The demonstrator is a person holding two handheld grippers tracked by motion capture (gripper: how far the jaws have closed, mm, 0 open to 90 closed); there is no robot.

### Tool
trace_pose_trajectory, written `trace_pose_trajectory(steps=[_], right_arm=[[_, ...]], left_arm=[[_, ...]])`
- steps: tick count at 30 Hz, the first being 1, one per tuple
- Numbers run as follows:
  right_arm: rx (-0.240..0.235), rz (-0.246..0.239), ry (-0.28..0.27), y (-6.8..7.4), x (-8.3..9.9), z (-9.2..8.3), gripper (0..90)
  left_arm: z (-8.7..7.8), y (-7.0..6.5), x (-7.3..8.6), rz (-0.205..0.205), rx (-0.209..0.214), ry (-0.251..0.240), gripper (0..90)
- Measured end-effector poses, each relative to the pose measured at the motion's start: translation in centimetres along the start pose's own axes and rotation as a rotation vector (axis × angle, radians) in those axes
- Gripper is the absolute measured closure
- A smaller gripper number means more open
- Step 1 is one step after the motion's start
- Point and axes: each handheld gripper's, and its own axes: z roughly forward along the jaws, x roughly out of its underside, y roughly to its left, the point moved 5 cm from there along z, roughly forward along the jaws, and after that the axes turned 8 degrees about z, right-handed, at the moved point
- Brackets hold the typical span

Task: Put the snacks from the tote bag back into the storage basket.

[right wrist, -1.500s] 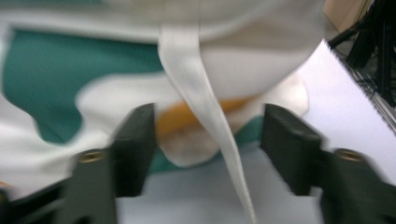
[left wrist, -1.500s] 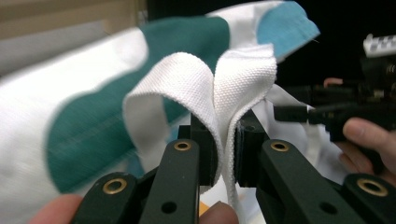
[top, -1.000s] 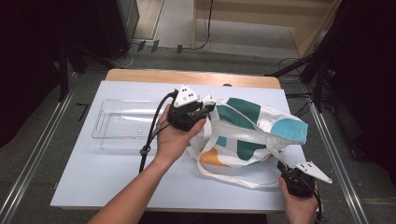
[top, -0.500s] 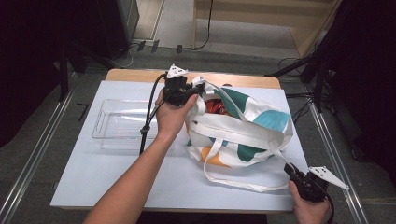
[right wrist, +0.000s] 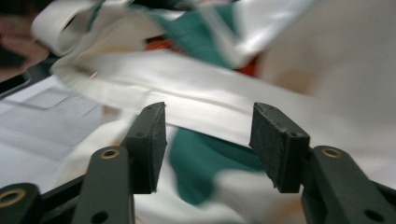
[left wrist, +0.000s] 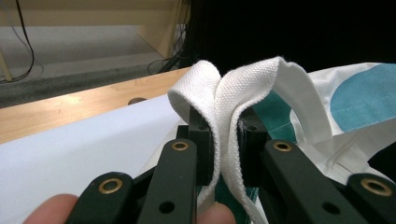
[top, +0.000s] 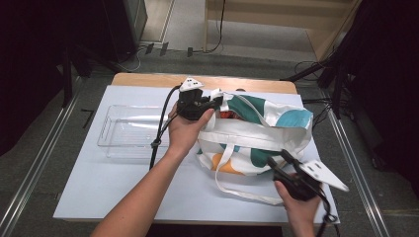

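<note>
A white tote bag [top: 262,133] with teal and orange patches lies on the white table top [top: 99,182]. Something red [top: 228,114] shows in its open mouth. My left gripper [top: 213,101] is at the bag's far left corner, shut on a folded white strap [left wrist: 243,88]; its jaws have just been closing tighter on it. My right gripper [top: 282,159] hovers at the bag's near edge, beside a loose strap loop [top: 232,185]. Its jaws [right wrist: 208,149] have just been opening and stand apart, nothing between the pads, blurred bag cloth [right wrist: 224,88] behind.
A clear plastic tray [top: 127,132] stands left of the bag, beside my left forearm. A wooden strip [top: 148,79] runs along the table's far edge. Metal rails [top: 34,168] flank the table, and cables lie on the floor beyond it.
My left gripper carried the strap toward the table's far edge, pulling the bag's mouth open. My right gripper moved up from the near right corner to the bag, and its jaws opened.
</note>
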Motion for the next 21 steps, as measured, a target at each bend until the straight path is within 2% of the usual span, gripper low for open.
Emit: trace_pose_trajectory(steps=[2, 3, 6, 9, 13, 16, 19, 21], right_arm=[[-0.021, -0.023, 0.031, 1.2, -0.4, 2.5, 42.5], [-0.014, -0.018, 0.045, 1.8, -0.7, 4.2, 39.6], [-0.018, 0.006, 0.066, 2.5, -1.6, 6.9, 34.4], [-0.024, 0.008, 0.045, 3.2, -2.5, 8.2, 32.9], [-0.094, 0.005, 0.024, 4.3, -3.7, 9.7, 31.3], [-0.129, -0.019, 0.036, 4.9, -4.3, 10.9, 30.6], [-0.086, -0.027, 0.059, 4.7, -4.7, 12.1, 27.2], [-0.044, -0.023, 0.092, 4.2, -4.3, 12.8, 26.4]], left_arm=[[0.0, 0.0, -0.2, -0.006, 0.000, -0.003, 81.7], [0.0, 0.0, -0.2, -0.002, 0.002, 0.001, 82.0], [-0.1, -0.5, -0.3, 0.019, 0.016, 0.006, 82.3], [-0.3, -0.9, -0.5, 0.034, 0.024, 0.002, 82.2], [-0.5, -1.0, -1.0, 0.039, 0.037, -0.005, 82.1], [-0.4, -1.1, -1.1, 0.041, 0.038, -0.004, 81.9], [-0.4, -1.3, -1.0, 0.053, 0.037, 0.001, 81.9], [-0.5, -1.3, -1.0, 0.071, 0.057, -0.011, 81.8]])
